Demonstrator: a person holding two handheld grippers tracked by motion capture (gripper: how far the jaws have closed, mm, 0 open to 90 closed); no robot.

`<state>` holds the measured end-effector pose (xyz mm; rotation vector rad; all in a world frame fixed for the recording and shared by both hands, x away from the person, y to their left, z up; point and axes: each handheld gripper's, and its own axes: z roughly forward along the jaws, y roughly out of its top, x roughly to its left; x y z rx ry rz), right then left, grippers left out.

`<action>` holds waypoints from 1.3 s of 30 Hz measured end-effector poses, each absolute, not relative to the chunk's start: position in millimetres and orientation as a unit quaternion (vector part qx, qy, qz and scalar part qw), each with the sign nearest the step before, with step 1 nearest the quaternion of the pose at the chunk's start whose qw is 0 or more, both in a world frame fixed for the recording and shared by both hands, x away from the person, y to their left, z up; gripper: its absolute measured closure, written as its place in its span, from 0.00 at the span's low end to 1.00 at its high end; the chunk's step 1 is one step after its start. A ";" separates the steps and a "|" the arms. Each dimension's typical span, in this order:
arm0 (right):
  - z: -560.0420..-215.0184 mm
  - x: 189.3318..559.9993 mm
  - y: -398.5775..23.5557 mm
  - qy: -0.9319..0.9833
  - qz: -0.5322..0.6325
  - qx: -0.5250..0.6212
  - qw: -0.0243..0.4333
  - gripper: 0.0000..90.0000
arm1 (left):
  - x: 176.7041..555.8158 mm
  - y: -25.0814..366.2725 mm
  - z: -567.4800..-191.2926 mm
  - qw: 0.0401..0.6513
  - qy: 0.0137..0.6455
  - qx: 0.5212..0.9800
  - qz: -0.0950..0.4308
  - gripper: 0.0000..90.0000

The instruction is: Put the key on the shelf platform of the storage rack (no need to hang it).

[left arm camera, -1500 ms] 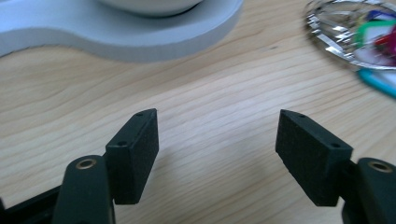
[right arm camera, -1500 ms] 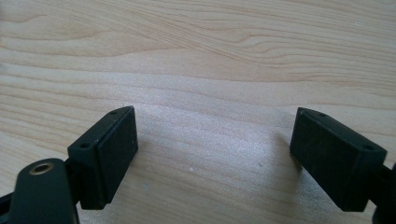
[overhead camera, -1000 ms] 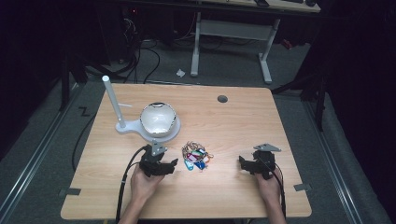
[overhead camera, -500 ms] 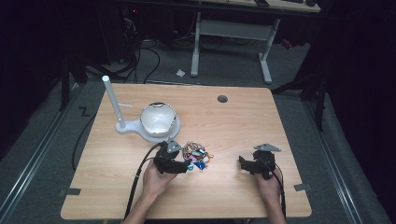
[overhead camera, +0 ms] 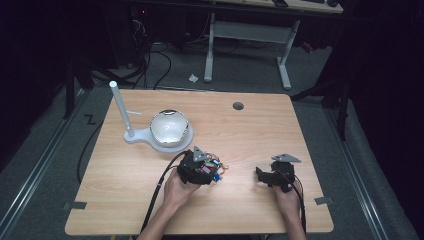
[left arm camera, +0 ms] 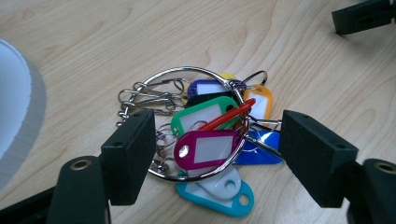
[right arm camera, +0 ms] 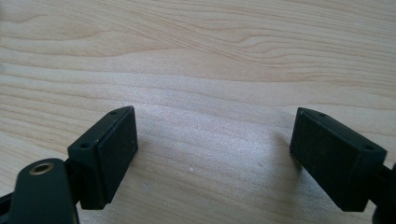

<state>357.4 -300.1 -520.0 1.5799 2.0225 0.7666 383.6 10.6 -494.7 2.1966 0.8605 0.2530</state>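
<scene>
A bunch of coloured key tags on a large metal ring [overhead camera: 216, 167] lies on the wooden table [overhead camera: 280, 130], a little left of centre. In the left gripper view the ring [left arm camera: 205, 79] holds green, magenta, orange, blue and white tags plus small snap hooks. My left gripper [overhead camera: 209, 173] hovers right over the bunch, open, its jaws [left arm camera: 219, 142] standing either side of the ring without touching it. My right gripper [overhead camera: 261, 175] rests low over bare wood to the right, open [right arm camera: 212, 140], with nothing between its jaws.
A white dome on a flat base [overhead camera: 169, 128] with an upright white post [overhead camera: 121, 107] stands behind the left gripper. A round grommet hole [overhead camera: 238, 106] sits near the far edge. The right gripper's jaw [left arm camera: 364, 16] shows in the left gripper view.
My left gripper has moved right and forward, from beside the key bunch to directly over it. The right gripper has stayed where it was.
</scene>
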 end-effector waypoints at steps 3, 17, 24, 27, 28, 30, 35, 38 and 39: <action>-520.0 357.4 -300.1 0.735 0.278 0.574 0.230 0.17 | 384.8 7.5 -496.3 0.372 0.334 0.861 0.097 0.32; -520.0 357.4 -300.1 0.735 0.279 0.574 0.229 0.17 | 393.4 -6.8 -511.3 0.346 0.336 0.870 0.099 0.33; -520.0 357.4 -300.1 0.735 0.279 0.574 0.230 0.17 | 396.0 -4.3 -511.8 0.356 0.335 0.868 0.086 0.45; -520.0 357.4 -300.1 0.735 0.279 0.574 0.230 0.17 | 397.2 -3.4 -512.3 0.360 0.341 0.865 0.076 0.49; -520.0 357.4 -300.1 0.735 0.279 0.574 0.229 0.17 | 397.9 -2.9 -512.2 0.361 0.343 0.864 0.073 0.50; -520.0 357.4 -300.1 0.735 0.279 0.574 0.229 0.17 | 398.2 -2.7 -512.1 0.362 0.343 0.864 0.074 0.51; -520.0 357.4 -300.1 0.735 0.278 0.574 0.230 0.17 | 396.1 -1.9 -510.4 0.358 0.332 0.868 0.092 0.63; -520.0 357.4 -300.1 0.735 0.279 0.574 0.229 0.17 | 395.3 -2.1 -510.0 0.355 0.331 0.869 0.094 0.63; -520.0 357.4 -300.1 0.735 0.279 0.574 0.229 0.17 | 395.2 -2.4 -510.0 0.356 0.331 0.869 0.095 0.63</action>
